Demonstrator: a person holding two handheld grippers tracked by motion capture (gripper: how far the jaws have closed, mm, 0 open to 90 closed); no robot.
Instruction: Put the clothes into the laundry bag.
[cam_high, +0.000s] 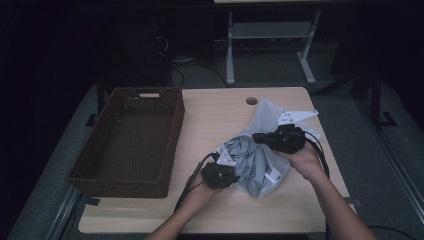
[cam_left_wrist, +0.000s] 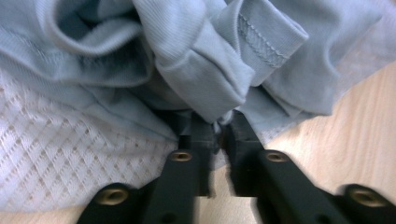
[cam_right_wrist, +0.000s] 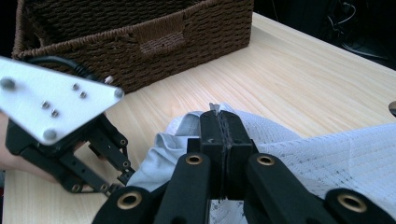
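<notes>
— So, what sits on the wooden table (cam_high: 210, 115), taking the basket as the marker?

— Biggest first: the brown wicker basket (cam_high: 131, 140) itself fills the left part of the tabletop. Well to its right lies a white mesh laundry bag (cam_high: 272, 117), spread flat with its mouth toward the person. A pale blue-grey garment (cam_high: 250, 160) is bunched in that mouth, on the side of the bag nearer the basket.

— And the grippers?

— The right gripper (cam_right_wrist: 219, 116) is on the far side of the bag from the basket. Its jaws are pressed together on the bag's white edge, a sliver of mesh sticking up between the pads. The left gripper (cam_left_wrist: 217, 128) is between the basket and the bag, just beside the garment. Its jaws are nearly together, pinching a fold of the blue-grey cloth, with mesh lying under it.

— Anything touching the basket?

— No. Bag, garment and both grippers are apart from it, with bare wood between.
</notes>
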